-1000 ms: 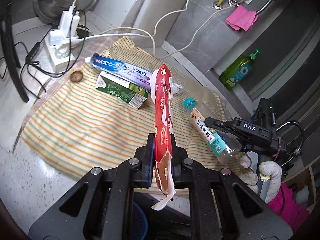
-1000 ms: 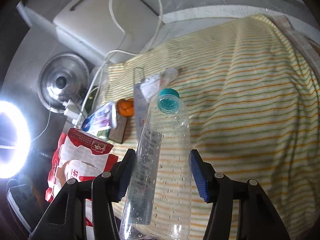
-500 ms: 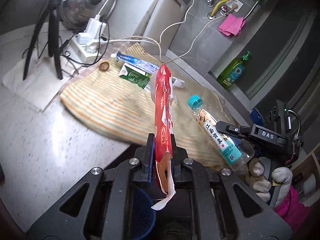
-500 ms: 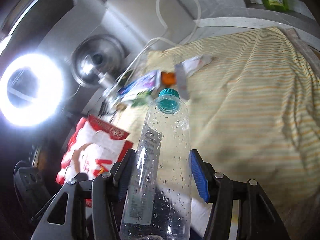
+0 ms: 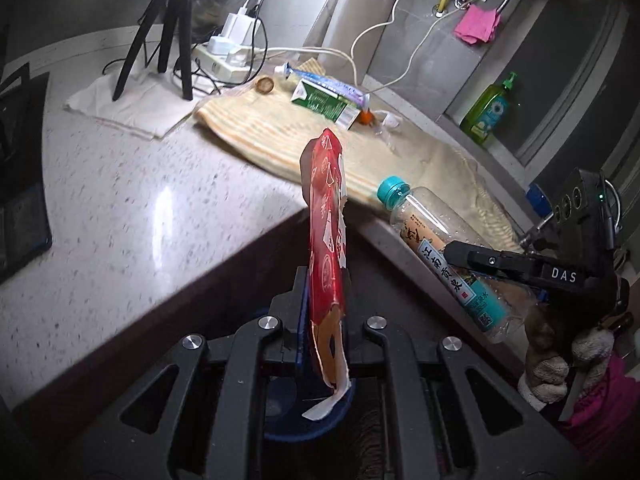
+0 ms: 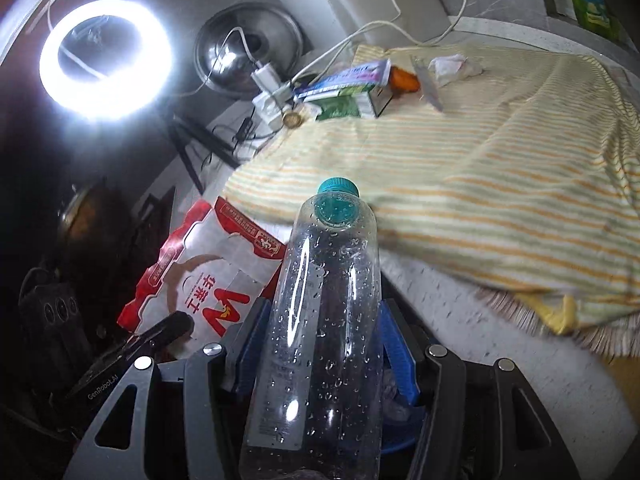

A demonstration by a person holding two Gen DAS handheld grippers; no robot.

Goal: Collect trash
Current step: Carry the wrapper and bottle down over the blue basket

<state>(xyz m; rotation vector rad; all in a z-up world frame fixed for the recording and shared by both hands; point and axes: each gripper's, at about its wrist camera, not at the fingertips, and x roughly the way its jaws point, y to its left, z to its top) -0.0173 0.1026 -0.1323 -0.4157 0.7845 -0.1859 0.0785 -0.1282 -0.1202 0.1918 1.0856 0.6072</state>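
With the left gripper (image 5: 322,312) clamping a torn red wrapper (image 5: 326,216) and the right gripper (image 6: 320,344) squeezing 1 wet bottle (image 6: 320,320) off the counter (image 5: 120,208), the bottle could slip.

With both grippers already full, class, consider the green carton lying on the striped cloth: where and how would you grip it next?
Grip the green carton across its narrow width near the middle, coming from above. It lies flat on the striped cloth, and the toothpaste tube lies close along its far side, so a top-down pinch looks cleanest.
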